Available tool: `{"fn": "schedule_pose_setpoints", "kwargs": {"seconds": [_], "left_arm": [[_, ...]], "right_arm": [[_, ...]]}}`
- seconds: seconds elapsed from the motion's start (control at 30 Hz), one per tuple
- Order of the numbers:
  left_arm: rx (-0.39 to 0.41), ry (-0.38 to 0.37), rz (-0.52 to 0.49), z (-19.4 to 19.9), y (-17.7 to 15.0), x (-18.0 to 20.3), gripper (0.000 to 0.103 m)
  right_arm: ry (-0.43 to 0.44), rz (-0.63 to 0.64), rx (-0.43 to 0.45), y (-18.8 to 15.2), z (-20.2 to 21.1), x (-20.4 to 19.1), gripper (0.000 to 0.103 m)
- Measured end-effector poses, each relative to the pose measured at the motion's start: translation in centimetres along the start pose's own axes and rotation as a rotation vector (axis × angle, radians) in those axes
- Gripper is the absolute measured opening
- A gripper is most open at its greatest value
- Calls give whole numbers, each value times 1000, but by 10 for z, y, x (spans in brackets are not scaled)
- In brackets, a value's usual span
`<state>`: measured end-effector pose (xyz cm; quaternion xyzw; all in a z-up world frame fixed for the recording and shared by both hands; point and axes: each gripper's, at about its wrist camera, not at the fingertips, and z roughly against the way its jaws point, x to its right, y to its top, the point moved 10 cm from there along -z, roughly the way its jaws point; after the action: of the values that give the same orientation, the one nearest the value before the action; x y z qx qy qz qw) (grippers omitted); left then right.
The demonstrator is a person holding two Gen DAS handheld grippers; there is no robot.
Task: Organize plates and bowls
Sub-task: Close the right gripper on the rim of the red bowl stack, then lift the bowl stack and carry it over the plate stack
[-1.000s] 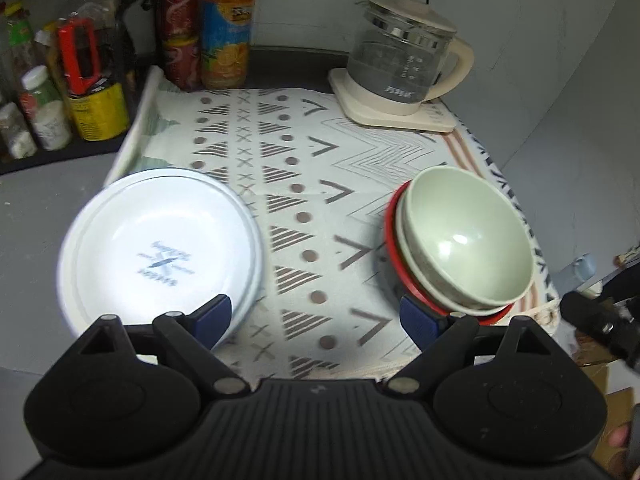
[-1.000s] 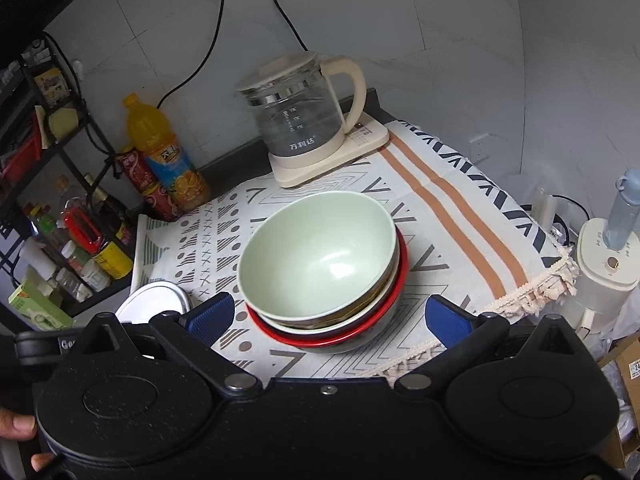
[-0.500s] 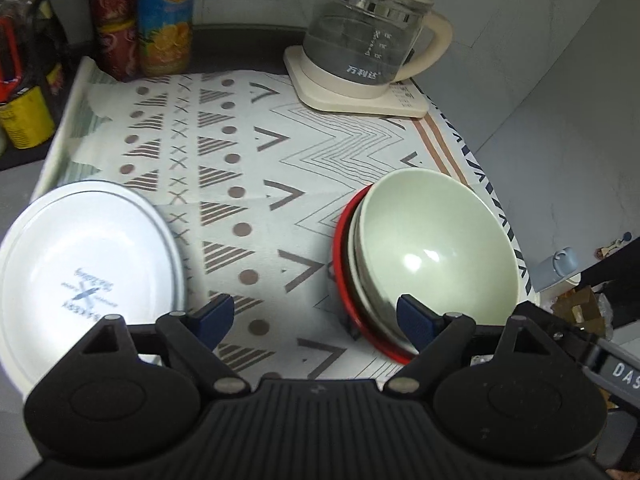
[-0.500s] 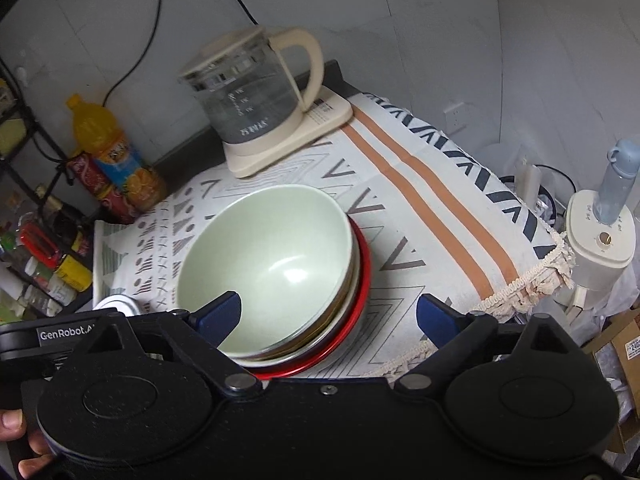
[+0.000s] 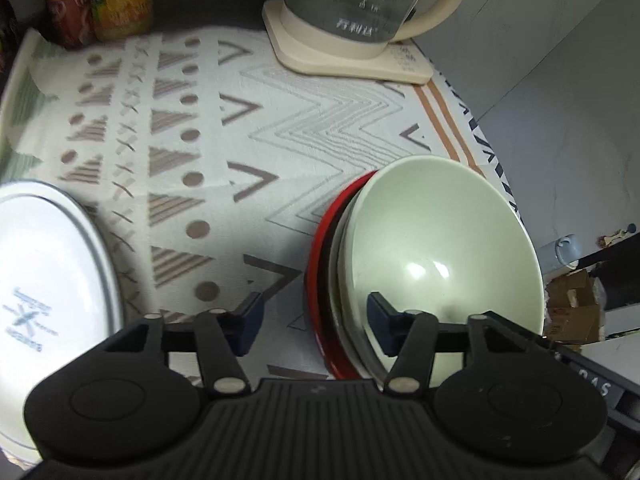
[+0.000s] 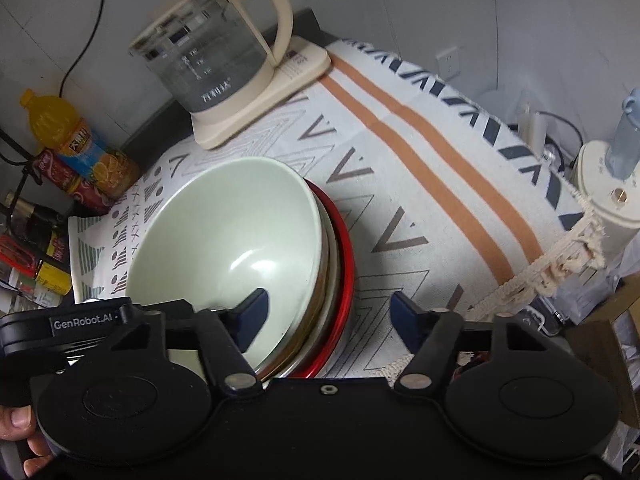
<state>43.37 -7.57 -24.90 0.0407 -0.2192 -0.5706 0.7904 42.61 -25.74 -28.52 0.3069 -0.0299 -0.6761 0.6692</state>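
Observation:
A stack of bowls sits on the patterned cloth, with a pale green bowl [image 5: 440,240] [image 6: 240,232] on top and a red bowl [image 5: 320,248] [image 6: 346,256] at the bottom. My left gripper [image 5: 316,320] is open and straddles the stack's left rim: one fingertip is inside the green bowl, the other over the cloth. My right gripper [image 6: 329,314] is open and straddles the right rim the same way. Neither pair of pads visibly touches the rim. White plates [image 5: 48,280] lie stacked to the left.
A glass kettle [image 5: 360,0] [image 6: 216,52] stands on its base at the back. Bottles and cans [image 5: 120,0] [image 6: 72,140] line the back left. The cloth's fringed edge [image 6: 560,264] drops off at the right, beside a small white appliance [image 6: 608,184]. A hand [image 6: 20,432] holds the left gripper.
Both grippers have moved in on the bowl stack and their jaws have narrowed. The left one swung right, away from the white plates. The bowls have not moved.

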Motion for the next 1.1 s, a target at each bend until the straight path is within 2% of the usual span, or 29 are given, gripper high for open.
{"fn": "schedule_pose_setpoints", "kwargs": {"seconds": [0.03, 0.1, 0.2, 0.33, 0.57, 0.83, 1.1], "left_arm": [[-15, -6, 8, -4, 0, 0, 51], [-41, 0, 9, -11, 0, -1, 41], [-64, -9, 0, -19, 0, 3, 32], [-84, -22, 12, -25, -1, 6, 31], [-92, -31, 20, -29, 4, 6, 31], [-83, -27, 7, -24, -2, 5, 30], [-23, -31, 21, -2, 0, 1, 30]], "right_arm": [[5, 0, -7, 0, -2, -1, 59], [11, -3, -21, 1, -8, 0, 55], [29, -32, -54, 1, -17, 2, 41], [23, -58, -76, 3, -24, 7, 33], [-5, 10, -103, 0, -30, 2, 33], [21, -7, -88, 1, -24, 2, 32], [43, 25, -56, 6, -12, -12, 32]]}}
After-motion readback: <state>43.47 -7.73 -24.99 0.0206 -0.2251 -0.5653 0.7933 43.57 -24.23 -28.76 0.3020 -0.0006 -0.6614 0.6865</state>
